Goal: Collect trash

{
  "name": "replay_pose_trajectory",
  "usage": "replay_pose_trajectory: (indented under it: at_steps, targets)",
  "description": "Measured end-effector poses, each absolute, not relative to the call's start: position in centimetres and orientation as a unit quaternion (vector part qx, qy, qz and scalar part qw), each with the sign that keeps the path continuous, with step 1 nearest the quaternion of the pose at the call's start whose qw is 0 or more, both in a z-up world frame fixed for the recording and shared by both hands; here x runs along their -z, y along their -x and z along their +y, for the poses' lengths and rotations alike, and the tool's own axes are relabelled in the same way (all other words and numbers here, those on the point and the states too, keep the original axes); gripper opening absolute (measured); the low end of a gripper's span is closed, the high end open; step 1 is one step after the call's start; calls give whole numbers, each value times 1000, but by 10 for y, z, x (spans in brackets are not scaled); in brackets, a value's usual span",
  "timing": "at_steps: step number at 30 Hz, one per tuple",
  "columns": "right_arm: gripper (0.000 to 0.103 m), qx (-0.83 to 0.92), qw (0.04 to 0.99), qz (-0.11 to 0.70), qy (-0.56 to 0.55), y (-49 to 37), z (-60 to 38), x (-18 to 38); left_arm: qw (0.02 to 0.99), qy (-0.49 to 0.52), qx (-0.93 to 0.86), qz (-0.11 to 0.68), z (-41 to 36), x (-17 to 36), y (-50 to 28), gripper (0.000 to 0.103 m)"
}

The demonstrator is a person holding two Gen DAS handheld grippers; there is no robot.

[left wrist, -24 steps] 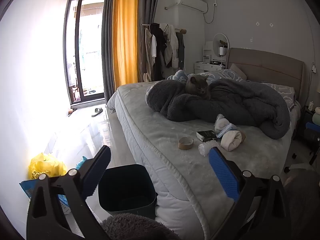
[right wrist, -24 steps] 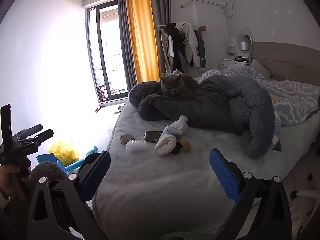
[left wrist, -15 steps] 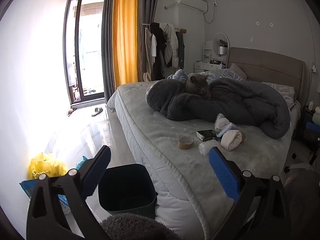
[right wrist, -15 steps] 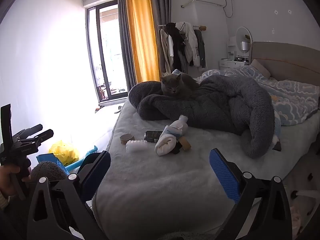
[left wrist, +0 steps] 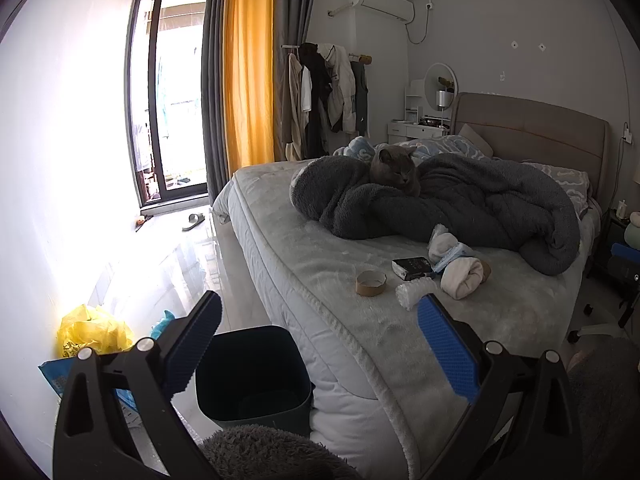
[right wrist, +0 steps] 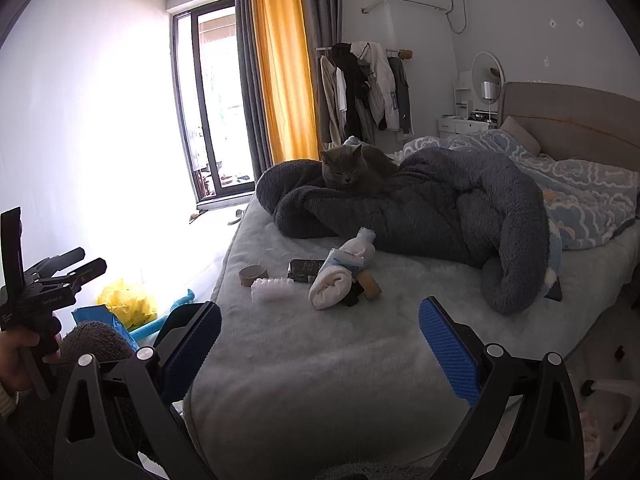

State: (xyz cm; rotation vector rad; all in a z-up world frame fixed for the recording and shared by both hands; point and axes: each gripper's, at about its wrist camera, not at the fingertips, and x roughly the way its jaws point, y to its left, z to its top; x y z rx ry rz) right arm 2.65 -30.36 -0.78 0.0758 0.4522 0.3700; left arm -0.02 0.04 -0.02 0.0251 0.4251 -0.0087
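Item 1, grippers. My left gripper (left wrist: 318,334) and right gripper (right wrist: 320,336) both stand spread wide with nothing between the blue pads; neither touches anything.

Item 2, trash. A small cluster lies on the bed (left wrist: 304,280), near the side edge and just short of the grey blanket (left wrist: 460,208): a cardboard tape ring (left wrist: 371,283), a clear crinkled plastic piece (left wrist: 412,294) just beside it, a dark small box (left wrist: 412,269), a rolled white bundle (left wrist: 462,276) with a blue-white wrapper across it, and a brown roll (right wrist: 370,285) tucked behind the bundle.

Item 3, bin. A dark trash bin (left wrist: 256,376) stands open on the floor, against the bed's foot corner, below my left gripper.

Item 4, step in hand, my judgement. Nothing collected yet. I would take the tape ring first with the left gripper: nearest the edge, stiff, closest to the bin. Pinch across its wall, not flat from above, since the soft bedding gives.

Item 5, edges and room. Open bedding lies between grippers and cluster. A cat (left wrist: 394,170) rests on the blanket beyond; I would keep low and slow. Yellow bag (left wrist: 94,330) and floor clutter crowd the bin's far side.
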Motion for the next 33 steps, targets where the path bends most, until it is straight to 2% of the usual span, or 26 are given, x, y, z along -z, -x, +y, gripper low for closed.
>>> replay_pose_trajectory:
  at_steps: [33]
  targets:
    - [100, -183, 956, 226, -40, -26, -305, 12, 977, -14, 4, 215, 2, 0, 2, 100]
